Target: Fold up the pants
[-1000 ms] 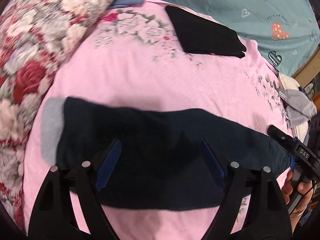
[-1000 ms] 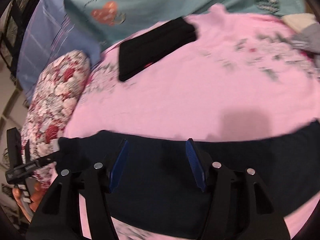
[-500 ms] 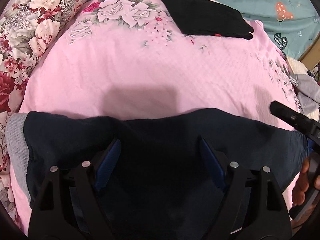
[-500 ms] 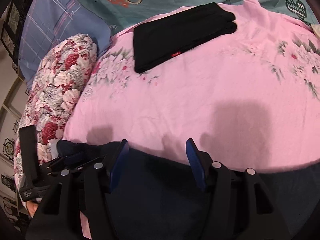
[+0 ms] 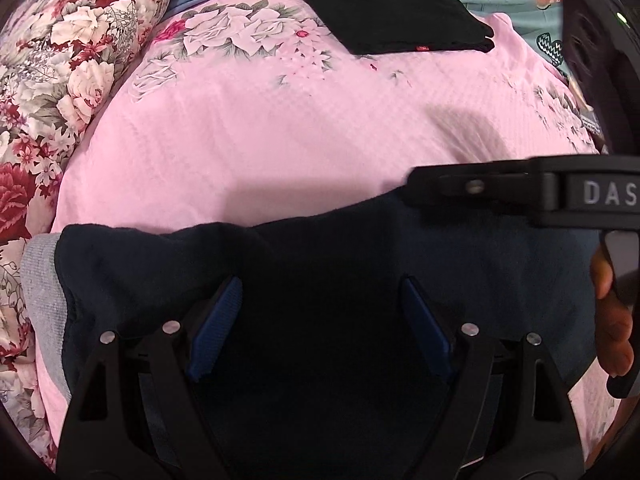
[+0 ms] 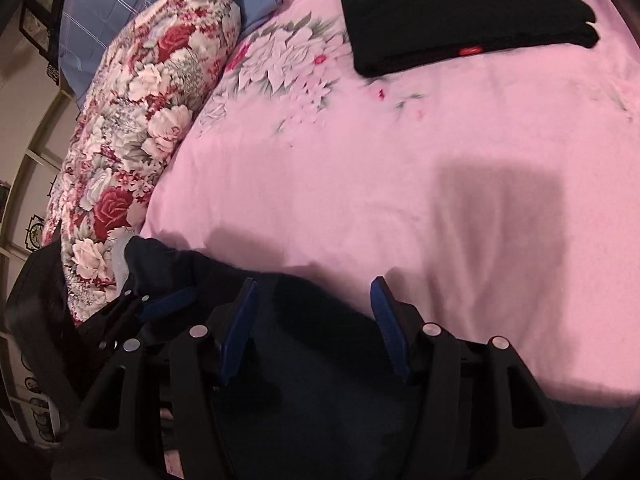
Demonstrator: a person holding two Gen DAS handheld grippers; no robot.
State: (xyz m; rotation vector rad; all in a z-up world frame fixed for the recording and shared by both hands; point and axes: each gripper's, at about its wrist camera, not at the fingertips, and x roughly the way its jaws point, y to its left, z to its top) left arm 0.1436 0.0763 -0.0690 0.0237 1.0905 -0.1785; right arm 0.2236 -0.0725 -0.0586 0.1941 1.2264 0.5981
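In the left wrist view, the left tool (image 5: 320, 320) stands wide open over the dark navy pants (image 5: 320, 264), its blue pads spread apart above the cloth and gripping nothing. The pants lie across the lower half of the pink floral bedsheet (image 5: 280, 132), with a grey waistband (image 5: 40, 296) at 9 o'clock. The right tool (image 5: 416, 188) reaches in from 3 o'clock at the pants' upper edge, with a hand (image 5: 612, 320) behind it. Folded black pants (image 5: 392, 20) lie at 12 o'clock, a rose-print pillow (image 5: 60, 72) at 10 o'clock. In the right wrist view, the right tool (image 6: 314, 320) is partly open, its pads apart over the navy pants (image 6: 312, 380) at 6 o'clock, clamping nothing. The left tool (image 6: 160, 304) shows at 8 o'clock; the black pants (image 6: 460, 12) lie at 1 o'clock.
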